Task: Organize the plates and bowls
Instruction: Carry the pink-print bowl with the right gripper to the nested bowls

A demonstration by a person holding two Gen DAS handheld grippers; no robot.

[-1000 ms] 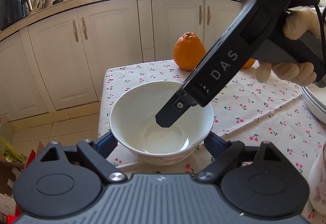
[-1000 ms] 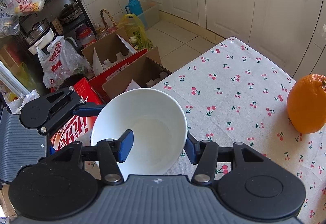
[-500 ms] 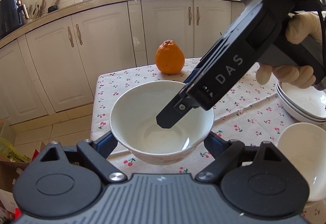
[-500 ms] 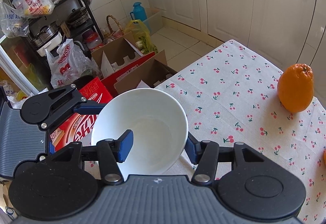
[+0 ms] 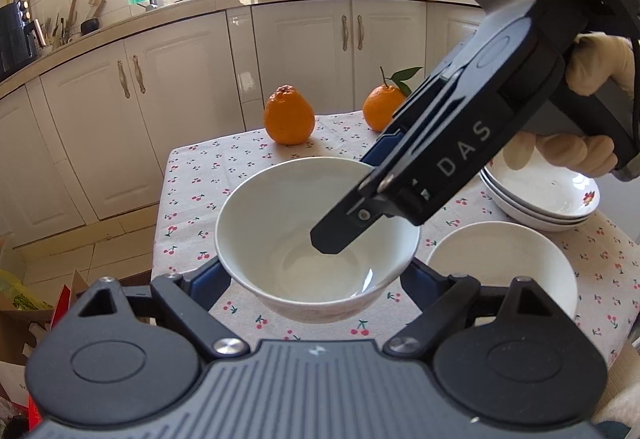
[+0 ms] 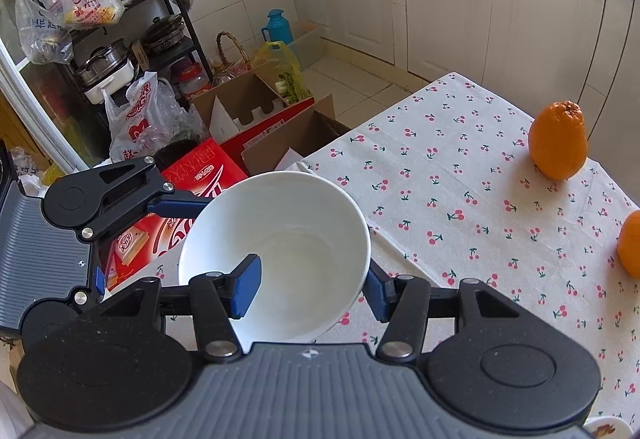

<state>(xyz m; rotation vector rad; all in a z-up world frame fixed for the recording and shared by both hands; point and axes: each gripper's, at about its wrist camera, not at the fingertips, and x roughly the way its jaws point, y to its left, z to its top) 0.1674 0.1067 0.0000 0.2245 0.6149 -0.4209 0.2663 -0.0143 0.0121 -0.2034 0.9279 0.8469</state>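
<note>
A white bowl is held up over the cherry-print table. My left gripper clasps its sides, one finger on each side. My right gripper grips the bowl's rim, with one blue pad inside the bowl and the other outside. The right gripper also shows in the left wrist view, reaching down into the bowl. A second white bowl sits on the table to the right. A stack of white plates lies behind it.
Two oranges stand at the far side of the table. Cardboard boxes and bags lie on the floor past the table's left edge. White kitchen cabinets stand behind.
Both grippers have carried the bowl to the right over the table. The second bowl, the plate stack and the second orange have come into the left wrist view.
</note>
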